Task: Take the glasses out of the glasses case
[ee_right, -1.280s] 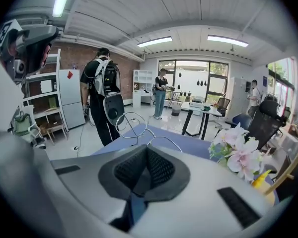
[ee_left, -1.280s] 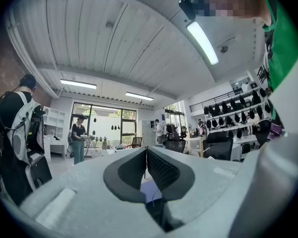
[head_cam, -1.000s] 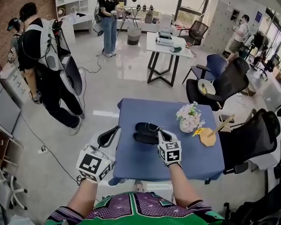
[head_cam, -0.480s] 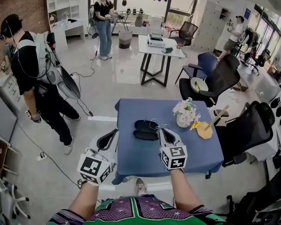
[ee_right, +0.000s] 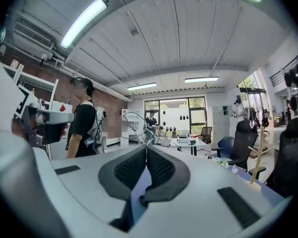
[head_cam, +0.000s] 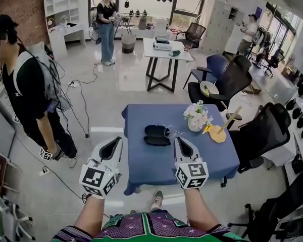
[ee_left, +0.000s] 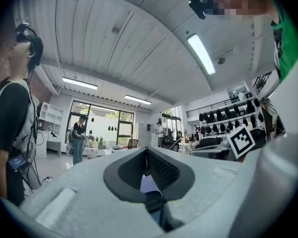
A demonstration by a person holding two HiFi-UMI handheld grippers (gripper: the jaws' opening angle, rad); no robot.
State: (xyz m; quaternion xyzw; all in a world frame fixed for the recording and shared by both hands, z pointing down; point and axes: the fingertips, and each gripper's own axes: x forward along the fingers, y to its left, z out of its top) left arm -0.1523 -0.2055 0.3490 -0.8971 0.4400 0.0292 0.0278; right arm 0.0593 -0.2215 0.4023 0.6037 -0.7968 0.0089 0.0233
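Right gripper (head_cam: 178, 139) is pressed together at its tips and pinches the thin wire glasses (head_cam: 169, 132) by one part of the frame. In the right gripper view one round rim of the glasses stands up just beyond the closed tips. From the head view, the glasses are just beside the right end of the black glasses case (head_cam: 155, 135). I cannot tell if they touch it. The case lies open on the blue tabletop (head_cam: 151, 163), with its two halves side by side, near the middle and a little toward the far edge.

My left gripper (head_cam: 119, 141) is also pressed together, and nothing is between its pads. It hangs beside the left edge of the tabletop, apart from the case.

On the right side of the tabletop stands a small vase with pale flowers (head_cam: 196, 117). Near it lies a flat wooden piece with a stick (head_cam: 219, 134). Black office chairs (head_cam: 257, 135) stand to the right of the tabletop. A person in black clothes (head_cam: 25, 95) stands on the floor to the left, well apart from me.
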